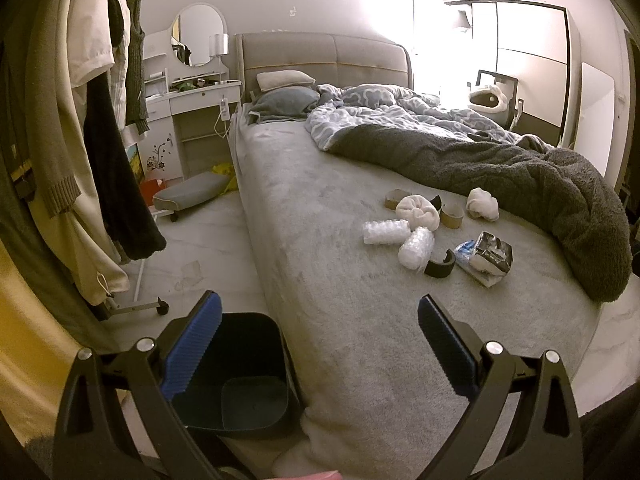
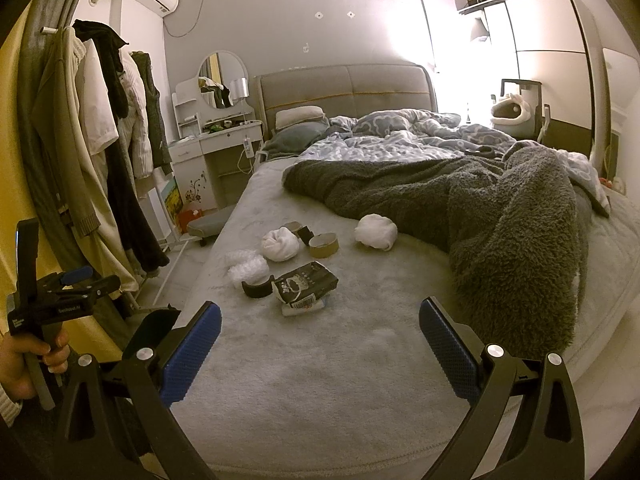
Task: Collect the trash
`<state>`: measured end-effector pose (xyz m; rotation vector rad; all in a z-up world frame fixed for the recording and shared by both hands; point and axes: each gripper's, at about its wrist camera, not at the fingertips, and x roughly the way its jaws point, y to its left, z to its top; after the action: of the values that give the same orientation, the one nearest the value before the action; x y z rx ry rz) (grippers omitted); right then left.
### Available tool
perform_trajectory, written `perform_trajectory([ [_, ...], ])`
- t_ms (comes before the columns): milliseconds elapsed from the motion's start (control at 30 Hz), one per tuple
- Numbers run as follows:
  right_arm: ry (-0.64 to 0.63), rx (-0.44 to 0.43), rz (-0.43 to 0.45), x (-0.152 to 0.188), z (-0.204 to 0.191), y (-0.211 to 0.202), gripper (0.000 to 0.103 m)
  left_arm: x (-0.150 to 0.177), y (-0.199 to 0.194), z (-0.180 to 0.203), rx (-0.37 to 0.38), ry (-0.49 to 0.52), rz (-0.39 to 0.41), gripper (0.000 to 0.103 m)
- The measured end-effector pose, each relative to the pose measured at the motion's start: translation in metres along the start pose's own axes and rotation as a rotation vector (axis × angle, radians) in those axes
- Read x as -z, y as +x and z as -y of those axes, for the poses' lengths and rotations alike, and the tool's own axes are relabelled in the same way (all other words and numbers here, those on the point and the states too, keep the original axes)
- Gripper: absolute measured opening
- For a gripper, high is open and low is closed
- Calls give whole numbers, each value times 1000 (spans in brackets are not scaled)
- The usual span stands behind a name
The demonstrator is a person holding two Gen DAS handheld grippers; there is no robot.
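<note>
Left gripper (image 1: 318, 316): jaws wide apart, nothing between blue pads (image 1: 192, 346), poised over near-left corner of bed (image 1: 360, 360). Right gripper (image 2: 320, 318): jaws likewise spread, empty, poised over near edge of bed. Left gripper also visible at far left of right-wrist view, handle held in a hand (image 2: 30, 354).

Trash – clustered mid-bed on grey sheet, just left of dark fleece blanket (image 1: 500, 172):
- 2 bubble-wrap rolls (image 1: 400, 238), touching each other, nearest left edge.
- Black curved strip (image 1: 440, 266), just beside near roll.
- Crumpled black/white packet (image 1: 490, 256) lying on a blue-white wrapper, nearest to grippers.
- 2 white wads (image 1: 416, 210), one centre, one farther right next to blanket.
- Cardboard tape cores (image 1: 452, 216) – beside centre wad; exact qty unclear.

Dark bin (image 1: 240, 376): on floor, touching near-left bed corner, open top, interior appears empty. Below left gripper's left pad.

Clothes rack (image 1: 100, 140) far left; dresser w/ mirror (image 1: 198, 34) beyond.
</note>
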<state>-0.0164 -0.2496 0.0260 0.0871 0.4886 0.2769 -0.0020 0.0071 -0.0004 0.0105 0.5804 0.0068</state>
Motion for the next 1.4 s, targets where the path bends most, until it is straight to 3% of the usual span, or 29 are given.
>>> perform_trajectory([
  [400, -7, -16, -18, 7, -14, 9, 100, 8, 3, 1, 12, 4, -9, 100],
  [500, -16, -14, -24, 7, -19, 12, 100, 9, 0, 4, -6, 43, 9, 100],
  [833, -82, -57, -78, -7, -42, 48, 100, 0, 16, -7, 111, 91, -15, 99],
  [1100, -163, -76, -145, -9, -59, 85, 92, -7, 64, -4, 208, 169, -64, 92],
  [1400, -255, -72, -231, -11, -58, 140, 86, -17, 97, -1, 246, 210, -70, 89],
])
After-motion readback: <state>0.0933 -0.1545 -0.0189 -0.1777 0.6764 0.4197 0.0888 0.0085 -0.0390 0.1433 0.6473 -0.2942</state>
